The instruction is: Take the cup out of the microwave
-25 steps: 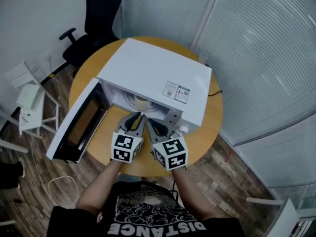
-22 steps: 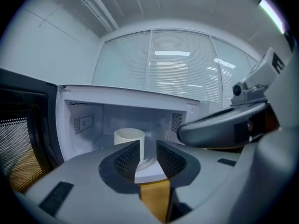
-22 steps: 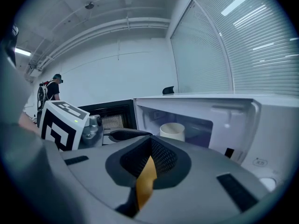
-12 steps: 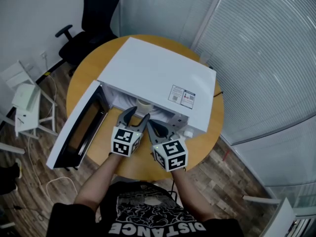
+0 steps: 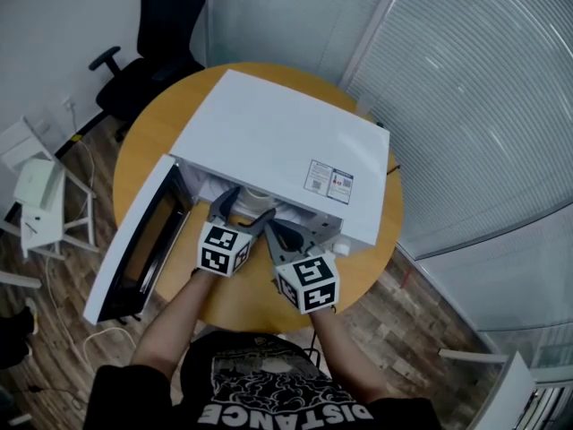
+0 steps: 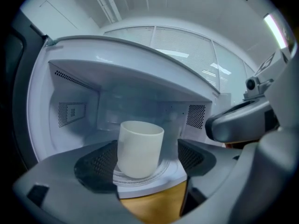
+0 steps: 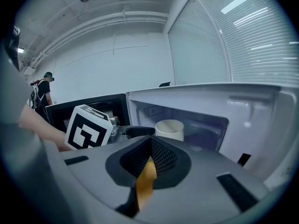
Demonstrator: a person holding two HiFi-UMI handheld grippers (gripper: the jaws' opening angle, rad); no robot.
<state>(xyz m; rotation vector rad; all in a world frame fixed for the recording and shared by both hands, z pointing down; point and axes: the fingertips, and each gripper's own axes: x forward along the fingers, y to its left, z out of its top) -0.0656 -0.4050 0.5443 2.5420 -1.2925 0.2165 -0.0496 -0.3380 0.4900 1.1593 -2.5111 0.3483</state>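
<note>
A white microwave (image 5: pixel 277 141) stands on a round wooden table (image 5: pixel 369 262) with its door (image 5: pixel 134 240) swung open to the left. Inside, an off-white cup (image 6: pixel 140 148) stands upright on the turntable; the right gripper view also shows the cup (image 7: pixel 170 129). My left gripper (image 5: pixel 246 206) is at the oven's mouth and its jaws have just been opening. They stand wide, with the cup ahead of them and not touched. My right gripper (image 5: pixel 279 236) is beside it, just outside the opening, with its pads (image 7: pixel 156 160) together and nothing held.
A black office chair (image 5: pixel 157 34) stands behind the table and a white folding chair (image 5: pixel 36 186) to the left. Glass walls with blinds (image 5: pixel 474 106) run along the right. A person (image 7: pixel 44 90) stands far off in the right gripper view.
The left gripper's jaws have gone from closed to wide open, and it has pushed forward to the microwave's opening. The right gripper has edged forward a little.
</note>
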